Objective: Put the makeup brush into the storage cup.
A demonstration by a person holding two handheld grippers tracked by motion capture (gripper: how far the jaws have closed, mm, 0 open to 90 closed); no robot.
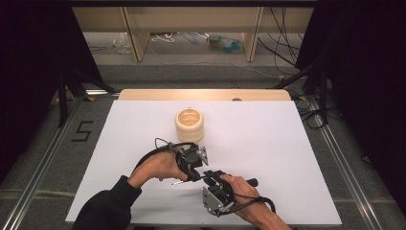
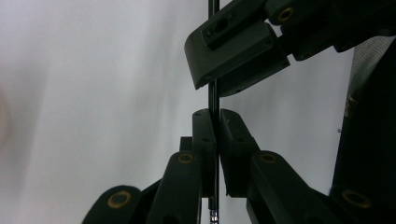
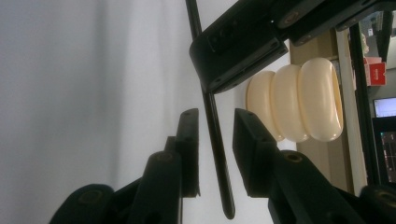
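White board (image 1: 268, 143) covers most of the table and carries very little; beyond it, at 12 o'clock, lie grey floor, the legs of a wooden bench and loose cables, with black curtains at 9 and 3 o'clock. Largest of the things on the board is a cream ribbed container (image 1: 189, 124), 3 stacked rings in shape, standing upright at 12 o'clock from the hands and well apart from them; its mouth faces up, and whether anything lies inside I cannot tell; set clear of the work, it looks parked for a later step.

Next in size, the 2 grippers meet near the front edge, at about 6 o'clock on the board. Left gripper (image 1: 197, 176) comes in from 9 o'clock and is clamped tight on a thin black rod (image 1: 218, 179); in the left gripper view its pads (image 2: 204, 135) press the rod (image 2: 213, 100) from both sides, probably to keep it steady for a handover or a 2-handed pull. Right gripper (image 1: 214, 178) reaches in from 5 o'clock along the same rod; in the right gripper view its jaws stand a little apart with the rod (image 3: 215, 140) between them, not yet pinched.

Smallest is the rod itself; it lies roughly level, just above the board, running from 9 to 3 o'clock between the hands.
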